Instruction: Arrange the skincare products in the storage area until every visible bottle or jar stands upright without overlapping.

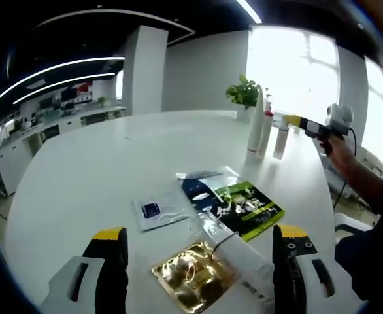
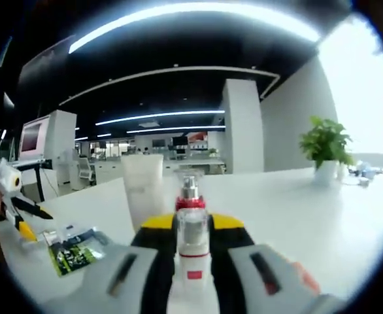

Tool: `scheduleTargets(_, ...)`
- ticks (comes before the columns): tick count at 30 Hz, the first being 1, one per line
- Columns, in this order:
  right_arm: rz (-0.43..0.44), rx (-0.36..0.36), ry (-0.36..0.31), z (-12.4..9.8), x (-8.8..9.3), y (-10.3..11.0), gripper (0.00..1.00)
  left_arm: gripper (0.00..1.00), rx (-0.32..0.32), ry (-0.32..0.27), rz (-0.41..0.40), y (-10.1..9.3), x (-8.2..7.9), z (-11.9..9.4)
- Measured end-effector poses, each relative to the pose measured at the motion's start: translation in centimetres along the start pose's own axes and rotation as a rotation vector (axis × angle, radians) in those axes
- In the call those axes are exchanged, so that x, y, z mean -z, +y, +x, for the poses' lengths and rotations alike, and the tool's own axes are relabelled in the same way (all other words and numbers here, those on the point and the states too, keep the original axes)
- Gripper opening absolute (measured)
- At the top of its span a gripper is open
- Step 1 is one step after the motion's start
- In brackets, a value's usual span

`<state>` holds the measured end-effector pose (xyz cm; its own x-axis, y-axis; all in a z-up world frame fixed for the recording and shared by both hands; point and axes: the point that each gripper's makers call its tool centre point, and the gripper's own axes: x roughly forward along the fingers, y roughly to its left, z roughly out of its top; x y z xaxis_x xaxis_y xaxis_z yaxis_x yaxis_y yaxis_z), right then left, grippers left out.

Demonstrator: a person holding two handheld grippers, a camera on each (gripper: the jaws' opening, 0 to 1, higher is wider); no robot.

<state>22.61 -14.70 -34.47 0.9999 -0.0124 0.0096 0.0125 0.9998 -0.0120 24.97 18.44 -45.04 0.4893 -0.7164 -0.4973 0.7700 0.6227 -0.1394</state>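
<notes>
My left gripper (image 1: 201, 235) is open low over the white table (image 1: 100, 170). Between its jaws lie a gold sachet (image 1: 191, 278) and a white tube (image 1: 240, 258) on its side. Beyond them lie a green-and-black sachet (image 1: 247, 208), a dark blue sachet (image 1: 201, 190) and a small clear packet (image 1: 157, 212). My right gripper (image 2: 193, 222) is shut on an upright pump bottle (image 2: 193, 235) with a red collar. A tall white bottle (image 2: 142, 190) stands just behind it. From the left gripper view, the right gripper (image 1: 296, 122) meets a row of upright bottles (image 1: 257, 131) at the far right.
A potted plant (image 1: 244, 95) stands behind the bottles, near the table's far edge. A person's arm (image 1: 361, 176) reaches in from the right. Desks and monitors (image 2: 38, 140) line the room beyond the table. The left gripper (image 2: 18, 219) shows beside the sachets (image 2: 70, 252).
</notes>
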Motion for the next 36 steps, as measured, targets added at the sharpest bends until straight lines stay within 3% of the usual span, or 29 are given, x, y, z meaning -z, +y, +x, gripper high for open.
scheduleTargets(36,0.008,0.026,-0.021,-0.4,1.1,-0.1,0.19,0.93,-0.005,0.008,0.001,-0.4,0.4,-0.1)
